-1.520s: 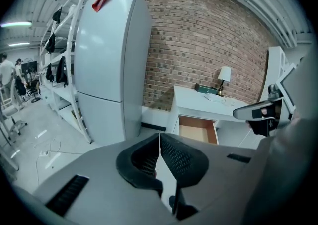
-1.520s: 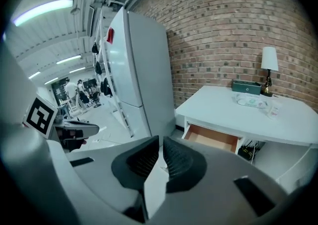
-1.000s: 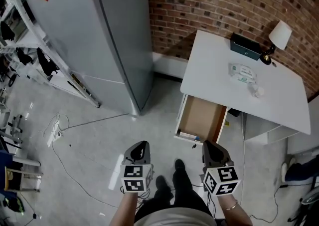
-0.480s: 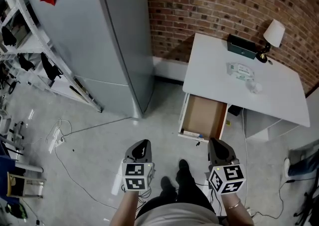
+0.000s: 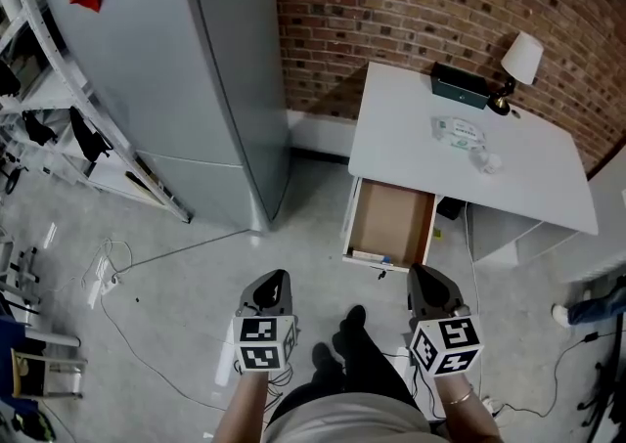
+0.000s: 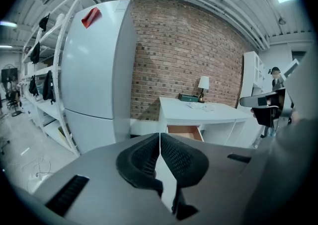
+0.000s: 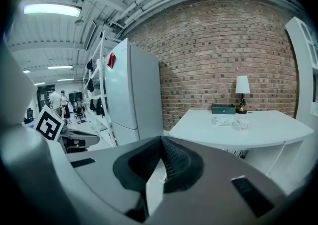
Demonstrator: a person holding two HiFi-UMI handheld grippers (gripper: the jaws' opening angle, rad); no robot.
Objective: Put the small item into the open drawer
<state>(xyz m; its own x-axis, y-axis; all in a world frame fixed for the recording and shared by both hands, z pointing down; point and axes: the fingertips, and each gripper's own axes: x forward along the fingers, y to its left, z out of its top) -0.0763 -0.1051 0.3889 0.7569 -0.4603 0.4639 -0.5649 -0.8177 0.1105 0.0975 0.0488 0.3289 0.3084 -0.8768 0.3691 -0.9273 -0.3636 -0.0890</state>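
A small white item [image 5: 487, 161] lies on the white desk [image 5: 401, 128] near a clear packet [image 5: 458, 130]. Below the desk's front edge an open drawer [image 5: 391, 226] shows a bare wooden bottom. My left gripper [image 5: 276, 283] and right gripper [image 5: 426, 278] are held low over the floor, well short of the desk, both shut with nothing in them. The left gripper [image 6: 159, 142] looks toward the drawer [image 6: 185, 130]. Ahead of the right gripper [image 7: 161, 145], the desk top carries the small item [image 7: 242, 126].
A green box [image 5: 460, 87] and a lamp [image 5: 518, 60] stand at the desk's back by the brick wall [image 5: 411, 1]. A tall grey refrigerator [image 5: 186, 69] rises on the left, with a shelving rack [image 5: 59, 99] beyond it. Cables [image 5: 112, 265] trail on the floor.
The head view has swung slightly, so the desk and lamp sit a little further left in it. Both grippers stay shut and low in front of me.
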